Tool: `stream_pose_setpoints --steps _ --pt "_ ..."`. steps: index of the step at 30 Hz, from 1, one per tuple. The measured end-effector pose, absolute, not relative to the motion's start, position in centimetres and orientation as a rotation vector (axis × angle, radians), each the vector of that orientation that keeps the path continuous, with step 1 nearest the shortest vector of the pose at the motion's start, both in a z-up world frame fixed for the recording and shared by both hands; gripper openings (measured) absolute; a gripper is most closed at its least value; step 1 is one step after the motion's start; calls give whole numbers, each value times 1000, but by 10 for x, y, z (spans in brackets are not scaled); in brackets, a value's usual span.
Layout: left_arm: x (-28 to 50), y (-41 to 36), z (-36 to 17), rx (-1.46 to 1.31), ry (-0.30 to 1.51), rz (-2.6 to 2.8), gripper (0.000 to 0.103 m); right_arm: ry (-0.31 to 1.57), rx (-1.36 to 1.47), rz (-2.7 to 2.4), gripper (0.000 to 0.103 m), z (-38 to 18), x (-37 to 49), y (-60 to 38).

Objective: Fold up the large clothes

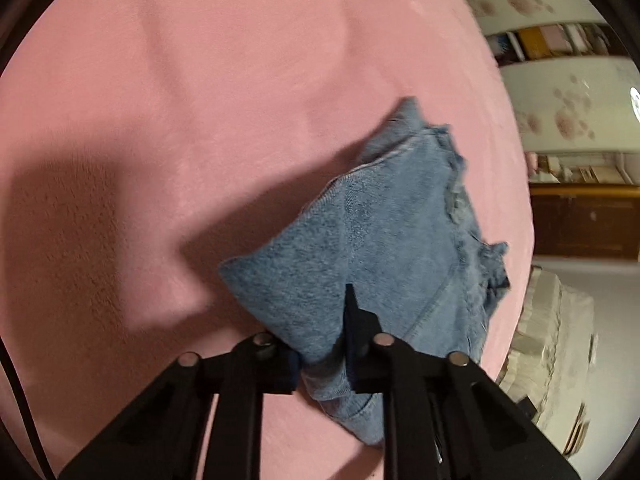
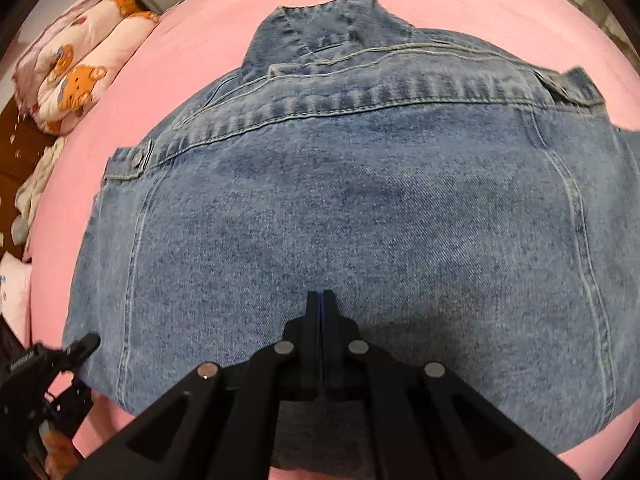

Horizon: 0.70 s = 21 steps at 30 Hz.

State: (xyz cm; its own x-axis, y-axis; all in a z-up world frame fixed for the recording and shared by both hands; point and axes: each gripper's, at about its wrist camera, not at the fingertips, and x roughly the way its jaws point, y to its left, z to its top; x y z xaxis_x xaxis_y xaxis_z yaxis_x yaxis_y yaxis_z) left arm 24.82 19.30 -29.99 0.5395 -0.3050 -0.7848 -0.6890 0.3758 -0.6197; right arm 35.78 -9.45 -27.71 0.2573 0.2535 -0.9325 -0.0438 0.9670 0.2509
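A: How does the left gripper (image 1: 320,344) stand?
B: Angled downward, its jaws pinched on a fold of cloth between them.
A: And the right gripper (image 2: 322,320)?
B: Pointed steeply down, fingers pressed together, nothing between.

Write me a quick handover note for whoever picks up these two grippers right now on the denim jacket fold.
Left gripper: fingers clamped on a corner of the blue denim jacket, at its near left edge on the pink bed cover.
Right gripper: fingers shut with nothing between them, tip over the middle of the jacket's back; whether it presses on the cloth I cannot tell.
Jacket: lying back-up, collar at the far end, sleeves not visible at the sides, so apparently tucked under.
Left to do: probably carry the gripped corner over to fold the body, then smooth it flat.
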Motion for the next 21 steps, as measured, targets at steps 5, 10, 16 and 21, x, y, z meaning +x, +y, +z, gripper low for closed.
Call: stream_pose_setpoints --steps 5,10,16,21 --pt "257 166 -247 -1073 931 168 9 1282 211 218 0 -277 357 -100" --pt "272 119 -188 -1010 813 23 9 1251 210 266 0 -277 352 -108" --pt "288 28 -135 -846 760 -38 9 1296 302 408 0 -279 357 -139" --pt "295 -54 -116 -791 745 -132 9 1361 363 453 0 -282 373 -192"
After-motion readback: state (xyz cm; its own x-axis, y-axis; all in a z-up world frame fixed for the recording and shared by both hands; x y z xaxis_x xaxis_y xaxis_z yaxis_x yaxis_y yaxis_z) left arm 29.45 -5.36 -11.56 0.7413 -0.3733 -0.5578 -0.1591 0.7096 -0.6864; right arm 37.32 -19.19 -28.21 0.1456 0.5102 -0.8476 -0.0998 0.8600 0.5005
